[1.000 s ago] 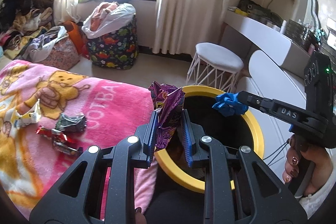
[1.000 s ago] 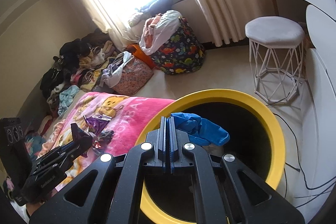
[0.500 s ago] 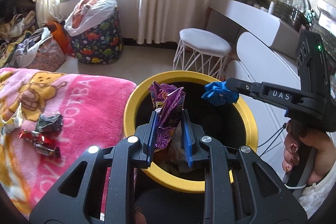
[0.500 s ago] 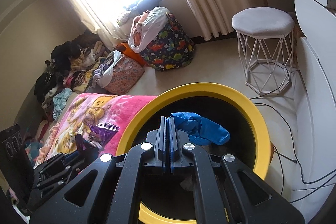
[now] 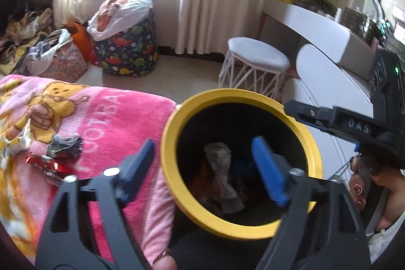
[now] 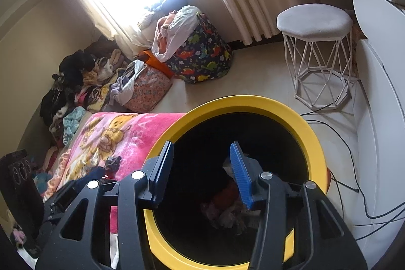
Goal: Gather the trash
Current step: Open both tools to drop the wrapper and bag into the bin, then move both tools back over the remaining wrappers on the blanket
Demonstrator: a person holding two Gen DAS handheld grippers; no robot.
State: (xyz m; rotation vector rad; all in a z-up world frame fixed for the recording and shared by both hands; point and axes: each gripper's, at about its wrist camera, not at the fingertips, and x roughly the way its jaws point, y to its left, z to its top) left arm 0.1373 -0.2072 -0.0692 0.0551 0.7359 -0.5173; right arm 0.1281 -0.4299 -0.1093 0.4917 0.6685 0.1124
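Observation:
A yellow-rimmed black bin point(image 5: 222, 98) stands beside the pink blanket point(image 5: 106, 118); it also shows in the right wrist view point(image 6: 253, 104). Crumpled trash point(image 5: 222, 176) lies at its bottom. My left gripper point(image 5: 202, 166) is open and empty over the bin's left rim. My right gripper point(image 6: 201, 168) is open and empty above the bin's mouth; its arm point(image 5: 354, 125) reaches in from the right in the left wrist view. A dark wrapper point(image 5: 64, 147), a red wrapper point(image 5: 43, 165) and a yellow-white wrapper point(image 5: 12, 143) lie on the blanket.
A white stool point(image 5: 255, 62) stands on the floor behind the bin. A dinosaur-print bag point(image 5: 126, 47) and piles of clothes point(image 5: 30, 29) sit by the window. A white dresser point(image 5: 329, 42) and cables point(image 6: 354, 168) are to the right.
Both grippers opened. The purple wrapper left my left gripper and the blue trash left my right gripper; both are gone from the fingers, over the bin.

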